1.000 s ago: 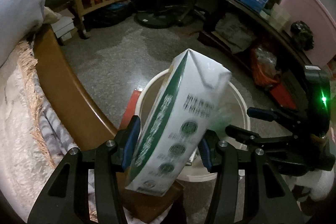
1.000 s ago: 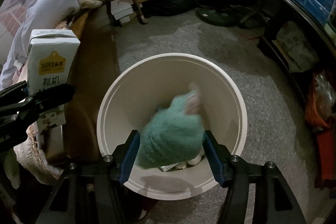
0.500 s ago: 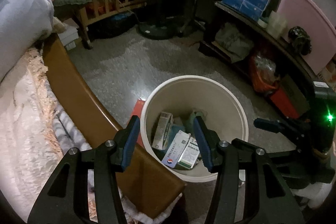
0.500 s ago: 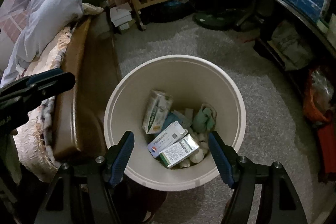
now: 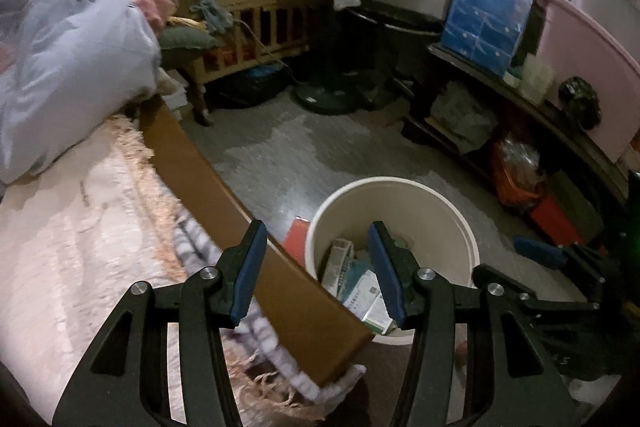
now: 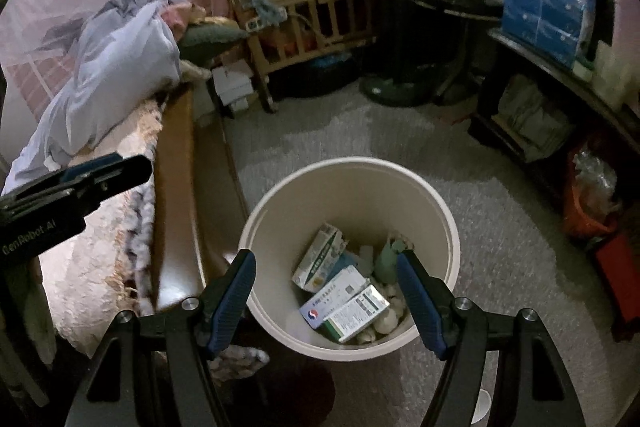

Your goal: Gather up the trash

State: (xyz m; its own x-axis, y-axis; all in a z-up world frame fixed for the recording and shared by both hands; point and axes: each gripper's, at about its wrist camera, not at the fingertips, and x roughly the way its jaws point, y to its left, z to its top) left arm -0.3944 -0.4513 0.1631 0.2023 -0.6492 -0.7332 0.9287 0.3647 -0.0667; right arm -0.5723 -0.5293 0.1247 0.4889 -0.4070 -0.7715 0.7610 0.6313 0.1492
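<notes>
A cream round trash bin [image 6: 436,223] stands on the floor beside the bed; it also shows in the left wrist view [image 5: 452,223]. Inside lie a green-and-white milk carton [image 6: 316,261], two flat boxes [image 6: 348,303], a green cloth wad [image 6: 386,259] and white bits. My right gripper [image 6: 326,301] is open and empty above the bin's near rim. My left gripper [image 5: 318,269] is open and empty above the bed's edge, left of the bin. The left gripper's side shows in the right wrist view [image 6: 80,183].
The brown wooden bed frame [image 5: 224,199] with a pale blanket [image 5: 80,227] runs along the left. A wooden crib [image 5: 256,27] stands at the back. Dark shelving [image 5: 520,131] with boxes lines the right. Grey floor [image 5: 312,151] lies between them.
The left gripper let go of the milk carton and the right one the green cloth wad; both now lie in the bin. Both grippers have risen and drawn back, the left over the bed.
</notes>
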